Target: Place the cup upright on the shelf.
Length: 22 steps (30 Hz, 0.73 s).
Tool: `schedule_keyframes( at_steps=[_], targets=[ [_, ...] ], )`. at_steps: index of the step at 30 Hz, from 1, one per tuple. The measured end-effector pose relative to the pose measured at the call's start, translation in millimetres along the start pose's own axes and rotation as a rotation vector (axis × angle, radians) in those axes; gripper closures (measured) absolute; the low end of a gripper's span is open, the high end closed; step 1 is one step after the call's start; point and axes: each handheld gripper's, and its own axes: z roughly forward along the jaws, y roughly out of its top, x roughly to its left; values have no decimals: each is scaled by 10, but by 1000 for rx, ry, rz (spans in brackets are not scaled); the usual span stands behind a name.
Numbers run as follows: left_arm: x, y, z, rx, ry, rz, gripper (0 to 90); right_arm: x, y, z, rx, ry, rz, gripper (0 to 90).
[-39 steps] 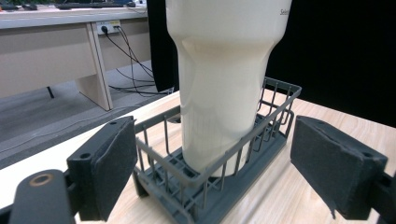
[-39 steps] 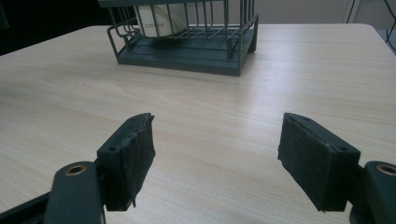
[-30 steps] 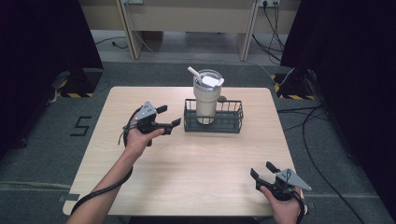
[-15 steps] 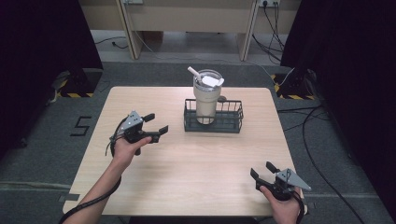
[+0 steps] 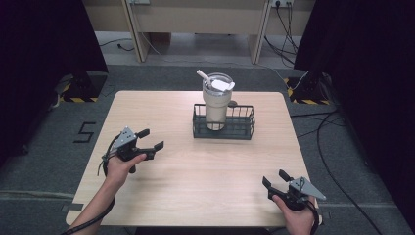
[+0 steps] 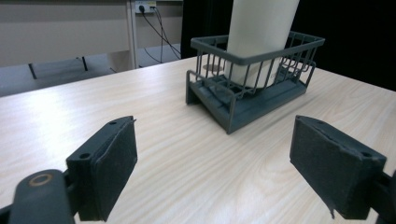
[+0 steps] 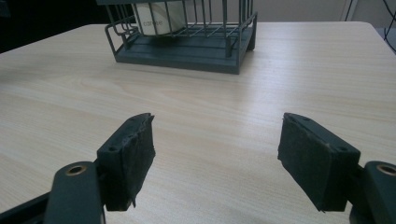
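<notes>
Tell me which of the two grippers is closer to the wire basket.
The left gripper; it sits just left of the basket, while the right gripper rests near the table's front edge.

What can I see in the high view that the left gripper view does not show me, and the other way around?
The high view alone gives the top of the cream tumbler with its clear lid and white straw, both hands with their tongs, left tongs and right tongs, both open and empty, and the whole table.

The left gripper view alone gives the rough black pads of the left tongs from close by, and the basket's solid base.

Both show the tumbler standing upright inside the dark wire basket on the wooden table.
</notes>
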Motion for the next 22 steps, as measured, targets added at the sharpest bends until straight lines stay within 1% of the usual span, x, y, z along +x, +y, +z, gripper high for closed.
schedule_keyframes(
  at_steps=[2, 6, 10, 13, 16, 18, 22],
  targets=[
    [16, -44, -38, 3, 7, -6, 143, 8, -3, 0, 4, 1, 11, 271],
    [47, -112, -101, 6, 20, -14, 143, 3, -1, 2, 3, 0, -2, 271],
    [58, -170, -148, 12, 32, -13, 143, 0, 0, -2, 0, 1, 0, 271],
    [62, -212, -173, 8, 39, -24, 144, 1, 2, -6, -1, 4, 1, 271],
    [57, -239, -186, -1, 38, -40, 144, -3, 3, -7, -4, 6, -4, 271],
    [54, -251, -190, -1, 38, -44, 144, -4, 5, -12, -3, 7, -2, 271],
    [43, -223, -173, -10, 27, -50, 145, -6, 9, -21, -5, 2, 0, 271]
  ],
)
